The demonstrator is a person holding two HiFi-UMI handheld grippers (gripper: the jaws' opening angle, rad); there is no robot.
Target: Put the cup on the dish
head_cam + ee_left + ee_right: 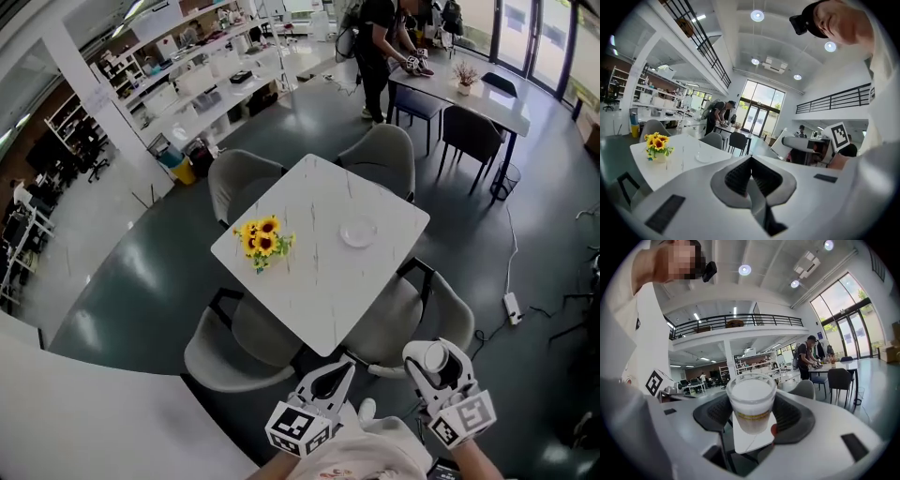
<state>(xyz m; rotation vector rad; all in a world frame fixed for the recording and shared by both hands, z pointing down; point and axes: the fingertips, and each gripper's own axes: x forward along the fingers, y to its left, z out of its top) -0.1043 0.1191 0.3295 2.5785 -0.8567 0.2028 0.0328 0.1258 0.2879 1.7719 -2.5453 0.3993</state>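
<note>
Head view, left to right.

- A small bunch of yellow sunflowers [262,241] in a pale pot stands on the left part of the square white marble-patterned table [309,291].
- The round clear glass dish [358,232] lies on the right part of the same table top, well apart from the flowers. It has nothing on it.
- Grey padded chairs [225,354] are tucked in round the table, on a dark grey-green floor.

Bottom edge: both grippers are off the table on its near side, above the near chairs.

- The white left gripper [340,370] carries its marker cube. In the left gripper view the jaws are pressed together with nothing between them.
- The white right gripper [434,359] is just to the right of it. Its jaws stand wide and are clamped on a small translucent white plastic cup [751,401] with a yellowish band round its middle.
- The cup is upright, with the dark pads against its two sides. It is well apart from the dish and short of the table's near edge.

Far upper right: a person in dark clothes [375,42] bends over a second, long white table [487,103] with dark chairs beside it.
</note>
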